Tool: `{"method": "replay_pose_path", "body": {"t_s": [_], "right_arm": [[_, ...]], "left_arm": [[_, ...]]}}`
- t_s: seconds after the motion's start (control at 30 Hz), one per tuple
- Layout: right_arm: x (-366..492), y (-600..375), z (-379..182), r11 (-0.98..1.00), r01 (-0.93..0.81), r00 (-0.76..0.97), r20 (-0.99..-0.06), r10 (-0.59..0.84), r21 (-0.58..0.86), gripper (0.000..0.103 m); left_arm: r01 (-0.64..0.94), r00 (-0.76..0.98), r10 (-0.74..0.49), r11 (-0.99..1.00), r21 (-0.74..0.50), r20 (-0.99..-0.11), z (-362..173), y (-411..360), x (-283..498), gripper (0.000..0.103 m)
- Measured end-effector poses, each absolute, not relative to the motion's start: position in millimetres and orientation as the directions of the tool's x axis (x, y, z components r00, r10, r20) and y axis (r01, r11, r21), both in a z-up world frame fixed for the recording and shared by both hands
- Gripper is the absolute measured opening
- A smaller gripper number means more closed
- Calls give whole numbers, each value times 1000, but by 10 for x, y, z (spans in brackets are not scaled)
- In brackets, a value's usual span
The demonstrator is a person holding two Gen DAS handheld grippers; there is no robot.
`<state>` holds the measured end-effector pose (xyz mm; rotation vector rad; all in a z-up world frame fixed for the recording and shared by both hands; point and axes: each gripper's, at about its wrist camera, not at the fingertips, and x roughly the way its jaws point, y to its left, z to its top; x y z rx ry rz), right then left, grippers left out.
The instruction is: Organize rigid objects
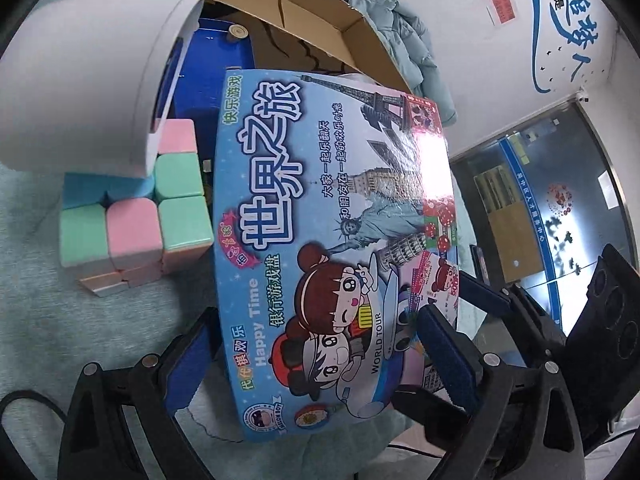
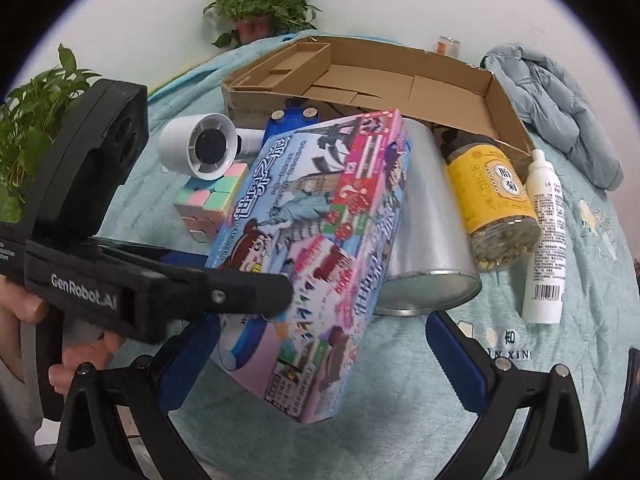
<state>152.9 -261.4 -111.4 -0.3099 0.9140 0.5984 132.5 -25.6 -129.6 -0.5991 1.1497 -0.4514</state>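
Note:
My left gripper (image 1: 316, 356) is shut on a colourful board-game box (image 1: 332, 220) and holds it tilted above the bedspread. In the right wrist view the same box (image 2: 320, 248) hangs in front, gripped at its near left edge by the left gripper (image 2: 248, 292). My right gripper (image 2: 320, 356) is open, its blue-padded jaws on either side of the box's lower end without touching it. A pastel puzzle cube (image 1: 136, 216) and a white hair dryer (image 1: 92, 80) lie left of the box. An open cardboard box (image 2: 360, 76) stands behind.
A silver tin (image 2: 428, 220), a yellow-labelled jar (image 2: 492, 200) and a white bottle (image 2: 546, 240) lie to the right on the teal bedspread (image 2: 560, 360). A blue toy (image 2: 292, 118) sits by the cardboard box. A jacket (image 2: 552, 100) and potted plants (image 2: 260, 8) are behind.

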Motion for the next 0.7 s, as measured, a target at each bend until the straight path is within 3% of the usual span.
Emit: {"method": "replay_pose_path", "body": {"t_s": [0.27, 0.43, 0.7], "right_arm": [[1558, -2520, -1235, 776, -630, 437, -837, 328, -25, 101], [1480, -2469, -1301, 758, -646, 459, -840, 290, -92, 100], [1545, -2540, -1246, 781, -619, 491, -817, 301, -84, 100]], "left_arm": [[22, 368, -599, 771, -637, -712, -1209, -237, 1267, 86], [53, 393, -536, 824, -564, -747, -1077, -380, 1184, 84], [98, 470, -452, 880, -464, -758, -851, -496, 1106, 70]]}}
